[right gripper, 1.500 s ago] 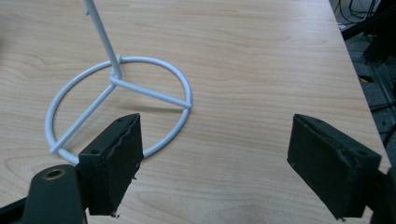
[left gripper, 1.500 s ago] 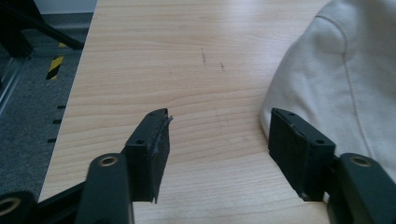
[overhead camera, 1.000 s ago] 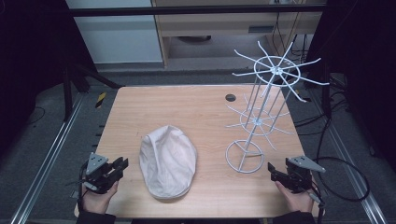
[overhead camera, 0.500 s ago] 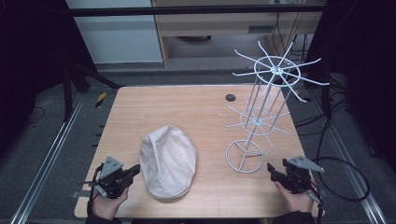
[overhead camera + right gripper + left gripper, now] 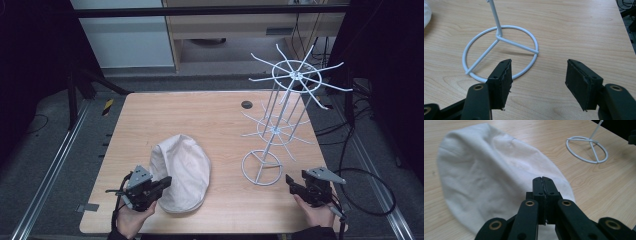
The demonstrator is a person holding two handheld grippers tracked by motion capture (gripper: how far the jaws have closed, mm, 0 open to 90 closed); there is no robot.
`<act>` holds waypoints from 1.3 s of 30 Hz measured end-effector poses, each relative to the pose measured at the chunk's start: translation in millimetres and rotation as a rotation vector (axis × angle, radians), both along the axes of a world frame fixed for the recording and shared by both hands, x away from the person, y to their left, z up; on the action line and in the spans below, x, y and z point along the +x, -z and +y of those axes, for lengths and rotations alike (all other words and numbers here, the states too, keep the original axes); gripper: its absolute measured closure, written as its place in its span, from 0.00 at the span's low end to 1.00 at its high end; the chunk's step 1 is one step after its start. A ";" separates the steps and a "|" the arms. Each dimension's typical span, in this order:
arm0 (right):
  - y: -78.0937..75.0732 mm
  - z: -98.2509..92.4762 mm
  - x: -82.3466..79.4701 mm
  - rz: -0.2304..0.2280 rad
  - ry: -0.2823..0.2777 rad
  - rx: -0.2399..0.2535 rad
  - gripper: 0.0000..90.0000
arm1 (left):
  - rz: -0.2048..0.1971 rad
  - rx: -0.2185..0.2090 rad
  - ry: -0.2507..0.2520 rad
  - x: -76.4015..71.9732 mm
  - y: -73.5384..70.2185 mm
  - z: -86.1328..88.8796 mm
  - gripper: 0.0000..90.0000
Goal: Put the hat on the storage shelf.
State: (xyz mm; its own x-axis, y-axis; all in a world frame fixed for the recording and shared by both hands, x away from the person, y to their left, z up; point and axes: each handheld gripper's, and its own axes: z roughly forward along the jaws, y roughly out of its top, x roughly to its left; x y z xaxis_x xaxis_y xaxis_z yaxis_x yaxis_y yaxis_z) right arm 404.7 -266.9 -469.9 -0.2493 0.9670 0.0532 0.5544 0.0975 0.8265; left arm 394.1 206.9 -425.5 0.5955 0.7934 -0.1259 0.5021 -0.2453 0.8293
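The left gripper (image 5: 162,182) has moved in from the table's edge to the white cap (image 5: 181,170).

Soft, matt cream cloth cap (image 5: 181,172) lies on the smooth pale wood-grain tabletop (image 5: 200,115); beside the cap, a glossy white-coated wire rack (image 5: 280,125).

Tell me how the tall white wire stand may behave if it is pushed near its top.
The tall white wire stand probably tips easily: its thin pole rises high above a small ring base. It likely weighs little, being open wire, and may slide on the smooth wooden table.
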 end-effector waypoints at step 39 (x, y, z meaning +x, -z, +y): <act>6.8 -1.1 0.9 -0.014 0.004 -0.031 0.39 | 0.091 0.145 0.052 -0.8 29.6 7.8 1.00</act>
State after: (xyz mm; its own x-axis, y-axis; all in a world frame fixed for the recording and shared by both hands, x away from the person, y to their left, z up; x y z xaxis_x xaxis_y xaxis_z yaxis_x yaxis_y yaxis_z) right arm 405.7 -268.0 -476.7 -0.2464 0.9690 0.0194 0.5428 0.1214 0.8311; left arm 393.3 214.7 -455.1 0.6272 0.7759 -0.0681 0.5575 -0.3861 0.7349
